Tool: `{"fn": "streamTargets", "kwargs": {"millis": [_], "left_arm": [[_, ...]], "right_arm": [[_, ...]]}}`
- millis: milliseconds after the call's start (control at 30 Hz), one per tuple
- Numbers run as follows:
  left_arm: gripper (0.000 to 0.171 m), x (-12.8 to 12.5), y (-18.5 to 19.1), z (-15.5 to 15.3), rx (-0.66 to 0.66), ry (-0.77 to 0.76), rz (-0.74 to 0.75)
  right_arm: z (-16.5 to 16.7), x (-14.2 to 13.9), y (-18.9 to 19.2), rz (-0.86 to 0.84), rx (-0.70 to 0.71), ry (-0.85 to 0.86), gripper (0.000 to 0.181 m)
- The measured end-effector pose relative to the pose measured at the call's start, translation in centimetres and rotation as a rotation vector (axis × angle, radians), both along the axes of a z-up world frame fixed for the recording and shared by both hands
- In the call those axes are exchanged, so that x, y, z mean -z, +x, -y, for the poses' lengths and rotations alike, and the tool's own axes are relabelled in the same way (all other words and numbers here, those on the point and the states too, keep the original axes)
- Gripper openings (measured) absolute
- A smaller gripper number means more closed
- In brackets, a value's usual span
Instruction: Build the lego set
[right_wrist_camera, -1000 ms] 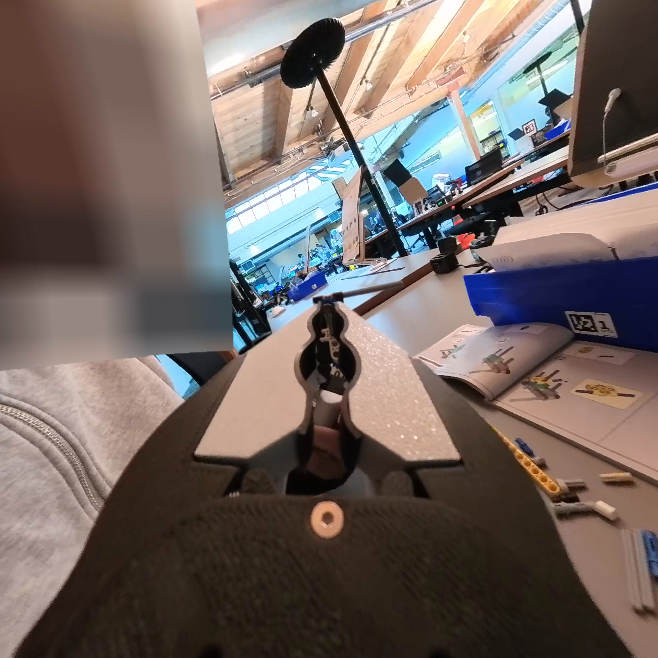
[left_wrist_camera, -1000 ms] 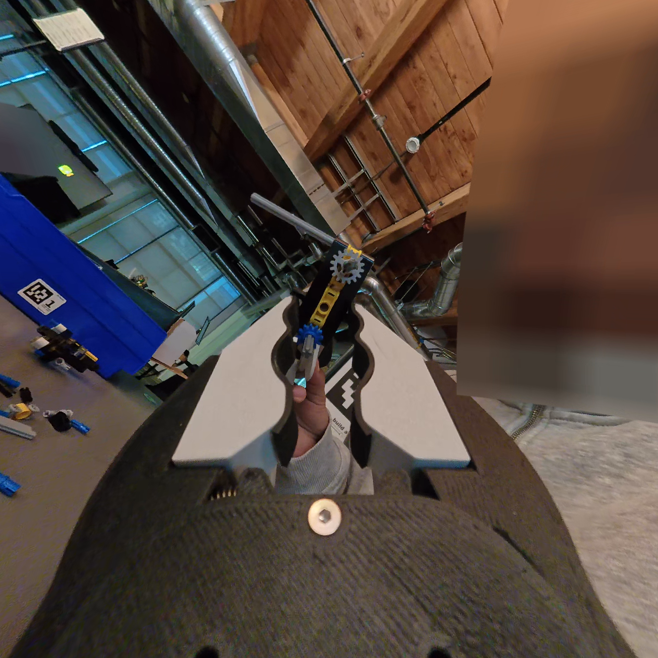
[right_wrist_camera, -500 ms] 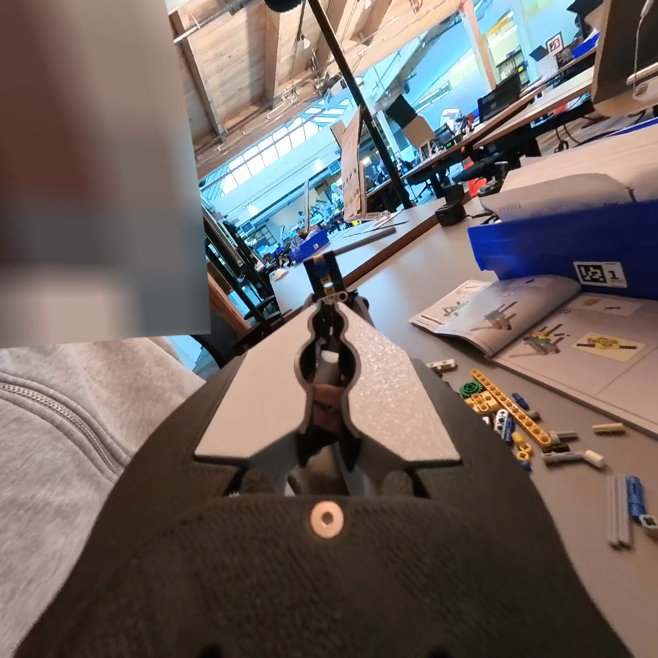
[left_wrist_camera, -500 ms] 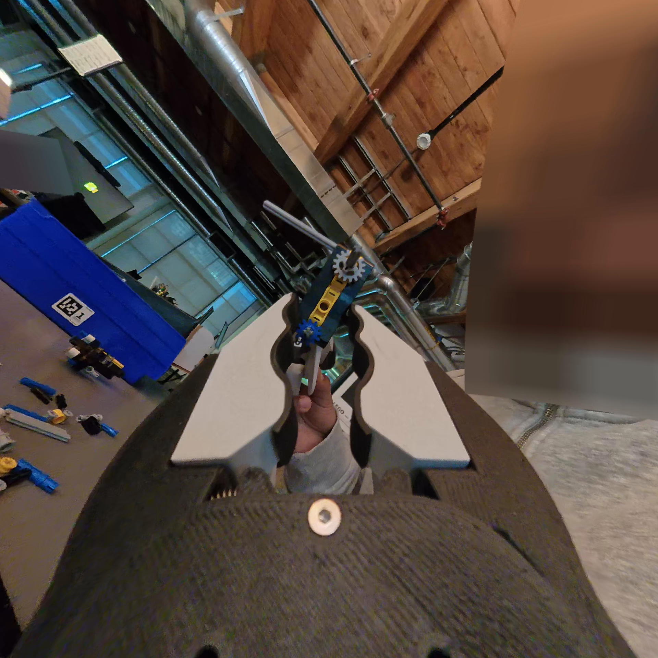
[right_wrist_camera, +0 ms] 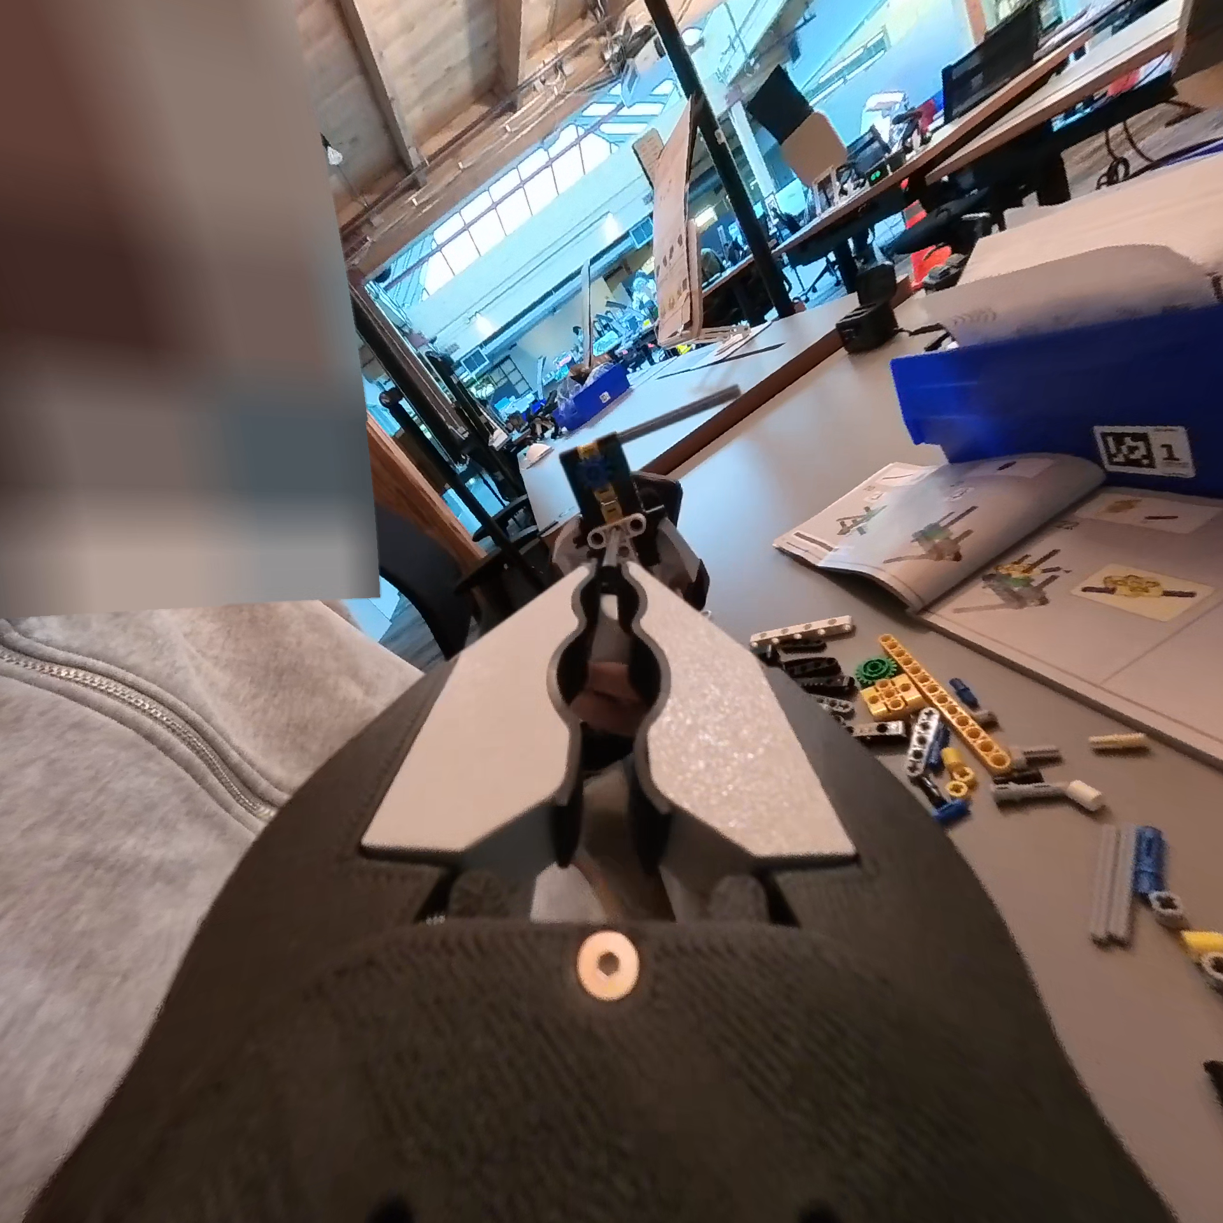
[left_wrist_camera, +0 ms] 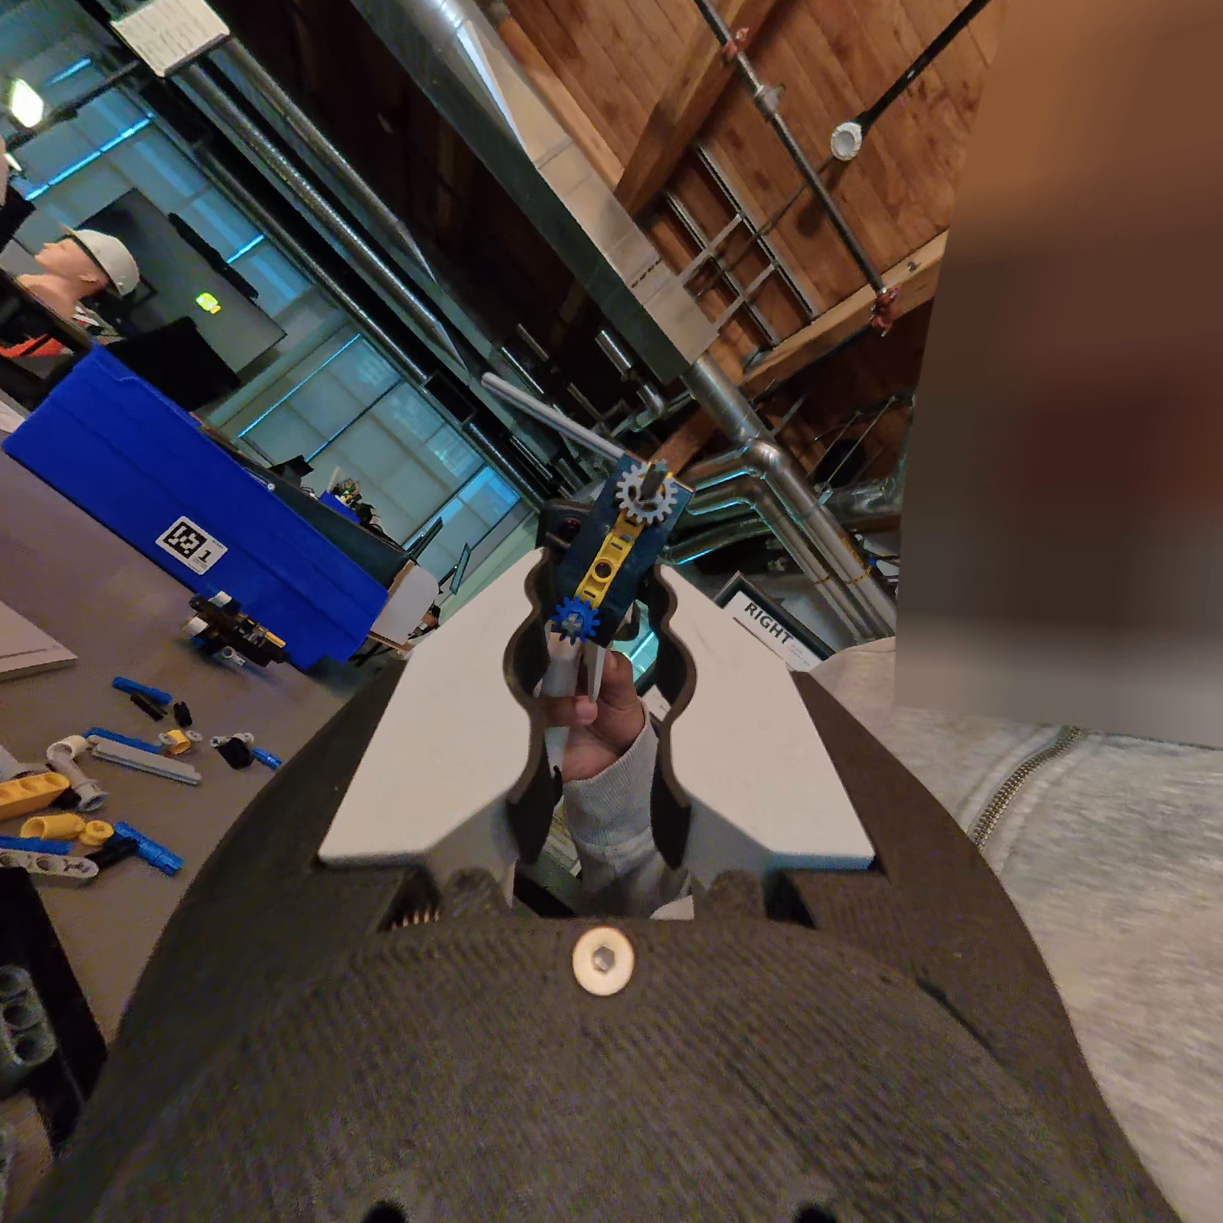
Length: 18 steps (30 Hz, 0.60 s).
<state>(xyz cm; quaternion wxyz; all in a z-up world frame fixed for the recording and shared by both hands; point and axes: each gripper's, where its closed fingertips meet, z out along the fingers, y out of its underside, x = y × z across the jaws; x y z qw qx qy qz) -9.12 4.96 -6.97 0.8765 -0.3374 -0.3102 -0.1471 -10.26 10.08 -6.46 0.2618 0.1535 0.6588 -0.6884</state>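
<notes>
A small lego assembly (left_wrist_camera: 612, 549), a dark blue plate with a yellow beam, a grey gear and a small blue gear, is held up in the air. A long grey axle (left_wrist_camera: 549, 417) sticks out of its top. My left gripper (left_wrist_camera: 599, 576) is shut on its sides. My right gripper (right_wrist_camera: 610, 574) is shut on a thin grey pin at the assembly's (right_wrist_camera: 599, 486) lower end, just under a short grey beam (right_wrist_camera: 619, 528). The two grippers face each other, tips almost meeting. A hand in a grey sleeve (left_wrist_camera: 605, 741) shows behind the left jaws.
A blue bin (left_wrist_camera: 198, 503) stands at the back of the grey table and also shows in the right wrist view (right_wrist_camera: 1059, 397). An open instruction booklet (right_wrist_camera: 993, 549) lies before it. Loose lego parts (right_wrist_camera: 926, 715) lie nearby, with more parts (left_wrist_camera: 99, 794) and a small black sub-assembly (left_wrist_camera: 231, 629). My right fingertips sit around 6 centimetres from my left ones.
Both views have tipped down toward the table. In the right wrist view the assembly has moved from inside the jaws to beyond the tips, leaving only the thin pin between them.
</notes>
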Motion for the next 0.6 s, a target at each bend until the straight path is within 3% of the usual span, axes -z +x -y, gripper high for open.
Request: {"fn": "streamTargets", "kwargs": {"millis": [367, 600], "left_arm": [[0.025, 0.4, -0.3, -0.2, -0.004, -0.052, 0.028], [0.026, 0.6, -0.2, -0.7, 0.002, -0.107, 0.018]], "right_arm": [[-0.2, 0.9, 0.1, -0.223, 0.014, 0.09, 0.002], [-0.6, 1.3, 0.0, -0.114, -0.005, 0.062, 0.003]]}}
